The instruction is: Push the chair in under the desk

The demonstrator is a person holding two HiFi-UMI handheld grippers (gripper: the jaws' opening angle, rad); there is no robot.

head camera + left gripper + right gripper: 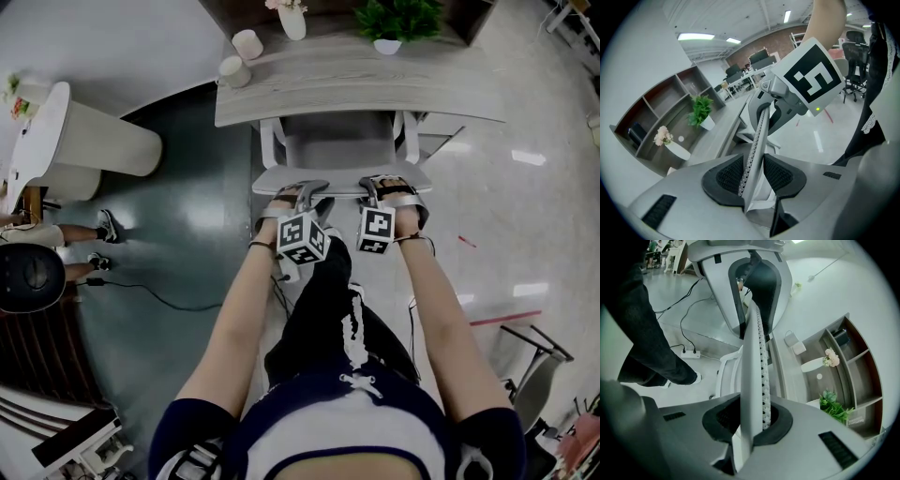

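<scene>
While the left hand-held gripper [298, 195] and right hand-held gripper [389, 187] clamp the backrest rim of the white mesh office chair [337, 150], its seat is already partly under the grey wooden table [375, 94], probably leaving a short push.

Bright, even light comes from ceiling strips [696, 36] far beyond the left claw [754, 173]; we see their glare on the floor [530, 157] right of the right claw [389, 187]. Both claw views bend hard and go black at the corners. The chair [751, 371] in the jaws looks sharp; shadows are soft.
</scene>
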